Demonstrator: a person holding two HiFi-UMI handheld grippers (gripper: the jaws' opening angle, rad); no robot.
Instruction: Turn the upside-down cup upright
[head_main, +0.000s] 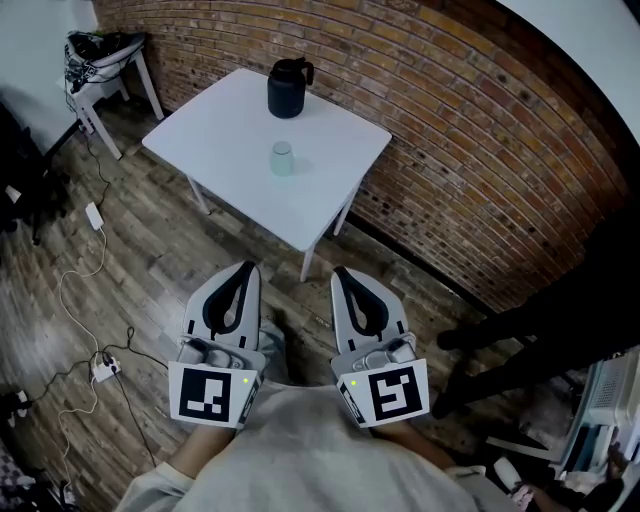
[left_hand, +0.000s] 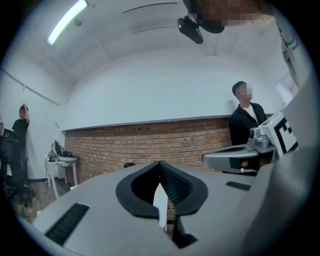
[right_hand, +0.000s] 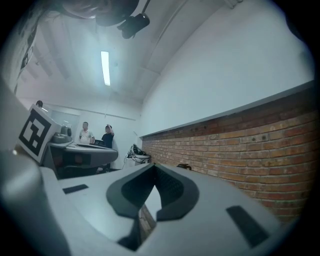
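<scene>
No lettering, number or brand can be read on anything here

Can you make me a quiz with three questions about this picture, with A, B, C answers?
1. Where is the cup? A on the floor; B on the white table; C in a gripper.
2. What colour is the jug? A black; B red; C yellow.
3. How are the left gripper and right gripper? A wide open; B holding the cup; C shut and empty.
Answers: 1 B, it stands near the table's middle. 2 A, its body and handle are black. 3 C, each gripper view shows its jaws together with nothing between.
</scene>
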